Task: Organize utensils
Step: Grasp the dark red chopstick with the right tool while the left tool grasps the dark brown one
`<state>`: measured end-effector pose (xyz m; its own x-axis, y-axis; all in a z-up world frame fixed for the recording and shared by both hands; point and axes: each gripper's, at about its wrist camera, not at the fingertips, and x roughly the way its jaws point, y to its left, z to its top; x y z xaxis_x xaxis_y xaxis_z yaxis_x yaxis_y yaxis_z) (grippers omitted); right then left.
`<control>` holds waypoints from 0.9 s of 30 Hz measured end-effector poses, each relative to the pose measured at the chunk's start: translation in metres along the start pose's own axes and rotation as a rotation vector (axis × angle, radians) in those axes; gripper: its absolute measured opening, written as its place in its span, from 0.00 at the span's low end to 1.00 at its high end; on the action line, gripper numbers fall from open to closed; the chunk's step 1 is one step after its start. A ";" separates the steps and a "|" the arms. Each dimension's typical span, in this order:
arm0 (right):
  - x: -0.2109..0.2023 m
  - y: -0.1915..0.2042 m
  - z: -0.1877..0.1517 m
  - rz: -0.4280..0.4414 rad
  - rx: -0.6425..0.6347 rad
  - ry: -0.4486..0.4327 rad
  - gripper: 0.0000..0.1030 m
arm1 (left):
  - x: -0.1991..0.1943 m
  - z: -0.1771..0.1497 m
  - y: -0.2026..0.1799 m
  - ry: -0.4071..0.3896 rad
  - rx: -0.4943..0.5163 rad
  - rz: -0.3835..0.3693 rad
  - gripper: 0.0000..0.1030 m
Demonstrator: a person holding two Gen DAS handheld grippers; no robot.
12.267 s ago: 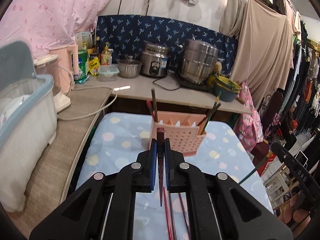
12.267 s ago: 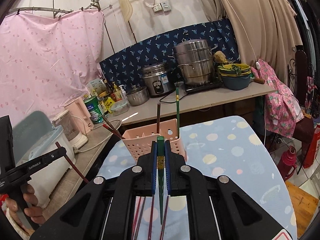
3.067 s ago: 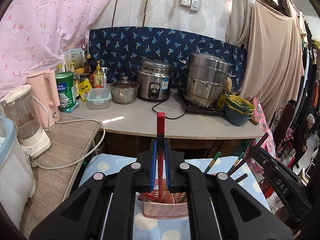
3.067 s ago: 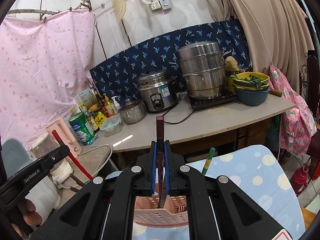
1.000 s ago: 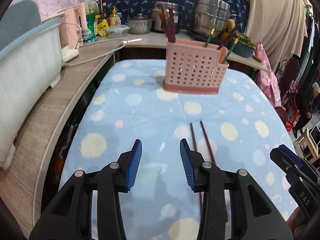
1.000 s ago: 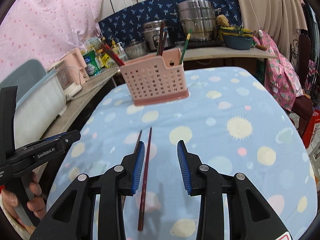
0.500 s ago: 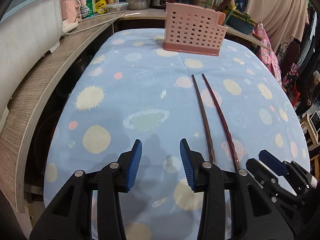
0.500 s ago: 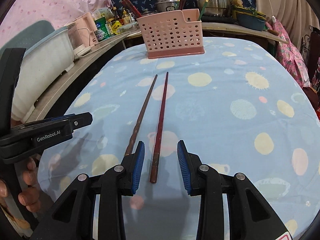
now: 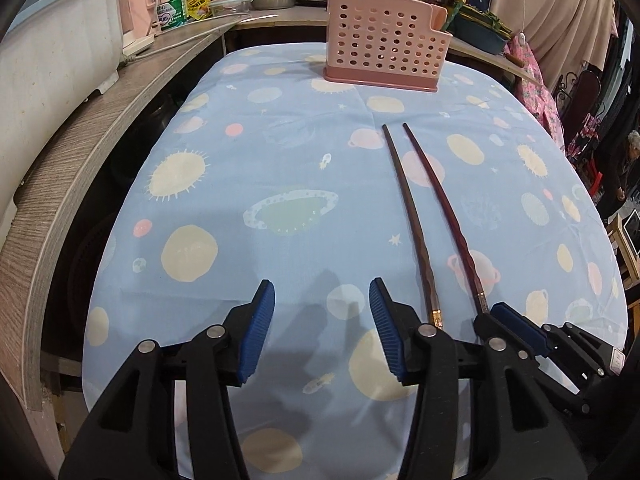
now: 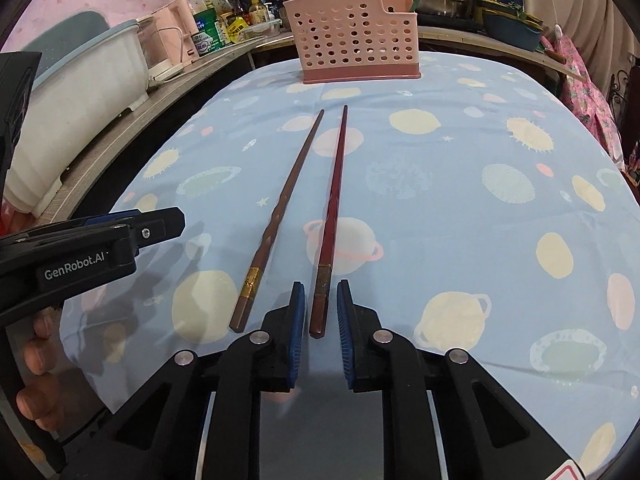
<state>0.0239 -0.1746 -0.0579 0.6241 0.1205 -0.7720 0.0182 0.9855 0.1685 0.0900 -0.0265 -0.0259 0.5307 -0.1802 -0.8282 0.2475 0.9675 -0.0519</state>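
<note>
Two chopsticks lie side by side on the blue planet-print cloth, pointing toward the pink slotted basket, which holds several chopsticks. My right gripper is closing, with the thick end of the red chopstick between its blue pads; a small gap shows on each side. The brown chopstick lies just left of it, untouched. My left gripper hovers low over bare cloth, jaws opening and empty. The brown chopstick and red chopstick lie to its right. The right gripper sits at the red one's near end.
A wooden counter runs along the left with a white tub, a pink kettle and cans. Pots and bowls stand on the counter behind the basket. A hand holds the left gripper. The table's right edge drops off.
Both grippers have sunk closer to the cloth and the chopsticks' near ends. The right jaws have narrowed around the red chopstick's end. The left jaws have widened.
</note>
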 end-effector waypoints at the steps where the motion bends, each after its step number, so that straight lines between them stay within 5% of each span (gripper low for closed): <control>1: -0.001 -0.001 0.000 -0.004 0.000 -0.004 0.10 | 0.000 0.000 -0.001 0.002 0.001 0.000 0.46; 27: -0.017 -0.035 -0.013 -0.043 0.090 -0.025 0.07 | 0.016 -0.017 -0.050 0.060 0.090 -0.068 0.63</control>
<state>0.0027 -0.2095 -0.0585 0.6408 0.0746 -0.7641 0.1142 0.9749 0.1910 0.0722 -0.0744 -0.0463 0.4615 -0.2308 -0.8566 0.3541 0.9332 -0.0607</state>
